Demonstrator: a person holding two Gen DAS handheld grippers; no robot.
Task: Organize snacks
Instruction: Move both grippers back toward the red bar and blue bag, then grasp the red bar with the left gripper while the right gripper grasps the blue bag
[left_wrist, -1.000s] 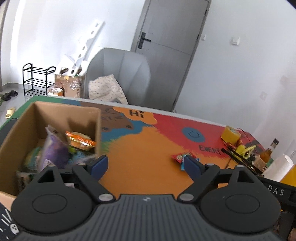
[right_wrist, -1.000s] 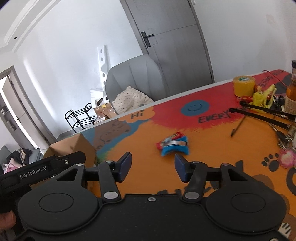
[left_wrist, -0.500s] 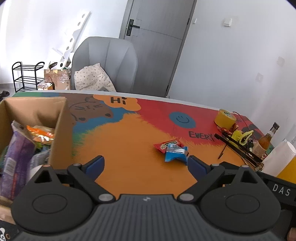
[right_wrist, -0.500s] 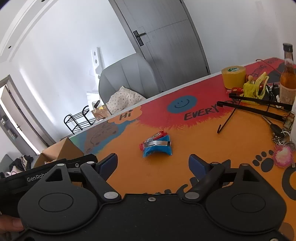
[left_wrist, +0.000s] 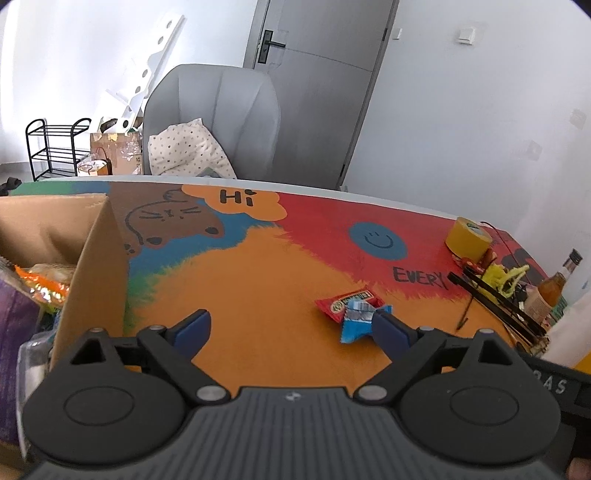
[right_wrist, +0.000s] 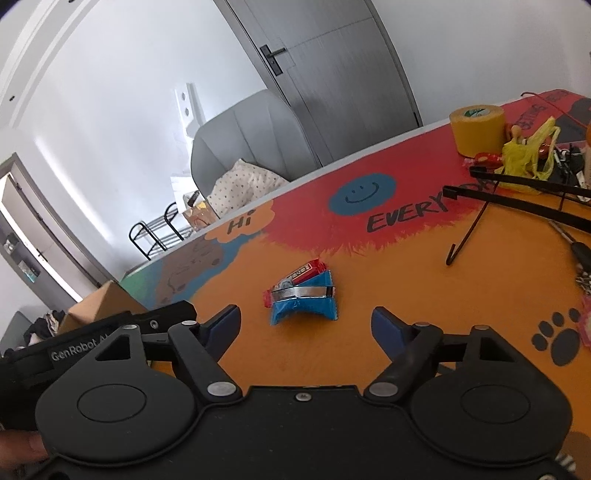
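Observation:
A blue snack packet (right_wrist: 304, 306) lies on the orange part of the table, half over a red snack packet (right_wrist: 304, 271). Both show in the left wrist view, blue (left_wrist: 356, 324) and red (left_wrist: 345, 302). My right gripper (right_wrist: 306, 326) is open and empty, just short of the blue packet. My left gripper (left_wrist: 291, 330) is open and empty, with its right finger next to the blue packet. A cardboard box (left_wrist: 98, 258) with several snack bags stands at the left; its corner shows in the right wrist view (right_wrist: 105, 301).
A yellow tape roll (right_wrist: 477, 127), a yellow plastic bag (right_wrist: 526, 155), black metal rods (right_wrist: 532, 201) and keys lie at the right of the table. A bottle (left_wrist: 554, 286) and a white roll (left_wrist: 569, 328) stand at the right edge. A grey chair (left_wrist: 218, 122) is behind the table.
Both grippers have moved closer to the two packets on the table. My right gripper has opened wider. The left view has swung right, away from the box.

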